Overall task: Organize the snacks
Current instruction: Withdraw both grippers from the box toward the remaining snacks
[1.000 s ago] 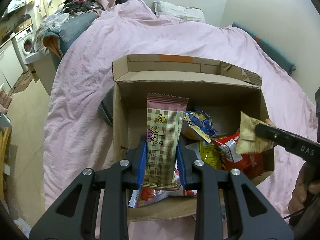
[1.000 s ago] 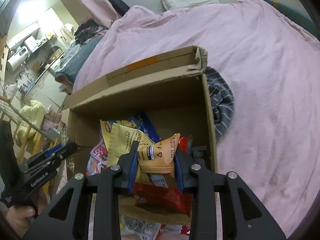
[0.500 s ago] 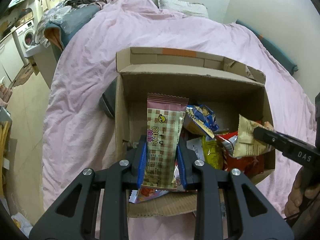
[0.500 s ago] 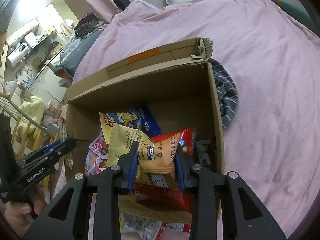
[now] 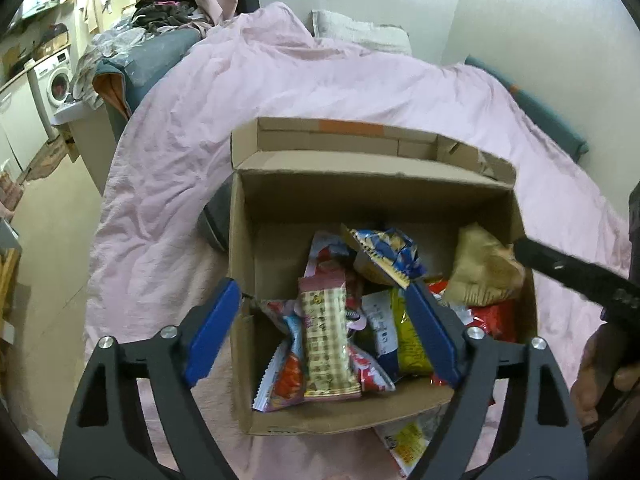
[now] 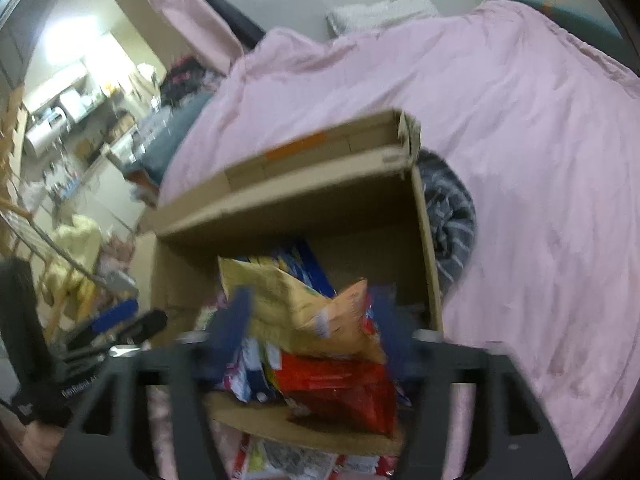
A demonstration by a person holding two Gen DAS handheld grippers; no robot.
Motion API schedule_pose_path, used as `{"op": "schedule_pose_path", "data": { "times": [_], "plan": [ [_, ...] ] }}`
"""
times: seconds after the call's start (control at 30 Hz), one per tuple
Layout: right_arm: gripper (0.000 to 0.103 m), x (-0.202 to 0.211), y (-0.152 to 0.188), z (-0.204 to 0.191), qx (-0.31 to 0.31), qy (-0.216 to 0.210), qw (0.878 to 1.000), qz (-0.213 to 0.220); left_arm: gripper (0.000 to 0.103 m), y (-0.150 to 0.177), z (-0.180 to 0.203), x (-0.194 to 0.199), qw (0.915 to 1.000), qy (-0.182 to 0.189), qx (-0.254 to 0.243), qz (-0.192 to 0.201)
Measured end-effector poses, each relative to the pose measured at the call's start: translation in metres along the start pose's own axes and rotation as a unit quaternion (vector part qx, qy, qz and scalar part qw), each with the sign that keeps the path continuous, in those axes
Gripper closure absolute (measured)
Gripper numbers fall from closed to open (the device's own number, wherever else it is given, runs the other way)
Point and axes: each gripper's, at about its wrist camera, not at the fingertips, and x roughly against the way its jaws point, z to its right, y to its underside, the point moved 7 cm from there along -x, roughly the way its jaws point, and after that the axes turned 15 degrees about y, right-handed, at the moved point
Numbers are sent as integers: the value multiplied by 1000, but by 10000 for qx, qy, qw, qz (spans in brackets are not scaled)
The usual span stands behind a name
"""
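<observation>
Item: cardboard box, open-topped, standing on a bed under a pink duvet; its back flap is folded outward at 12 o'clock. A dark striped cloth lies against the box's outer wall.

Contents (a loose heap of snack packets):
- pink checked wafer packet, lying lengthwise at the near side, at 6 o'clock within the box;
- blue-and-yellow packet behind it, toward 12 o'clock;
- tan crumpled bag at 3 o'clock in the left wrist view, resting on a red packet;
- green-yellow packet between the wafer and the tan bag.
More packets lie on the duvet outside the near wall, at 6 o'clock.

Left gripper: angled down over the near wall, jaws just opened wide and released; the wafer packet lies between them, untouched by the blue pads.

Right gripper: angled down over the box, view blurred; jaws just opened, spread either side of the tan bag, pads clear of it. A hand shows at the left view's 4 o'clock edge.
</observation>
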Motion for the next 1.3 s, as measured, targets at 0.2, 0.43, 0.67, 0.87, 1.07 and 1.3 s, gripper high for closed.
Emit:
{"op": "schedule_pose_path", "data": {
  "times": [0.2,0.43,0.67,0.87,1.07,1.3],
  "plan": [
    [9,1,-2,4,-91,-10,9999,-65,20,1,2,1,10000,27,-58,-25],
    [9,7,-3,-2,-30,-101,9999,-42,20,6,2,5,9999,-33,-114,-6],
    [9,35,-1,2,-187,12,9992,343,20,4,2,24,9994,3,-51,328],
    [9,60,6,10,-228,207,9983,496,20,3,7,45,9982,-55,-151,576],
    [9,74,31,21,-192,217,9990,332,8,24,5,66,9973,-144,40,714],
    [9,71,67,49,-377,335,9984,-238,7,56,9,66,9993,-104,78,361]
  ]
}}
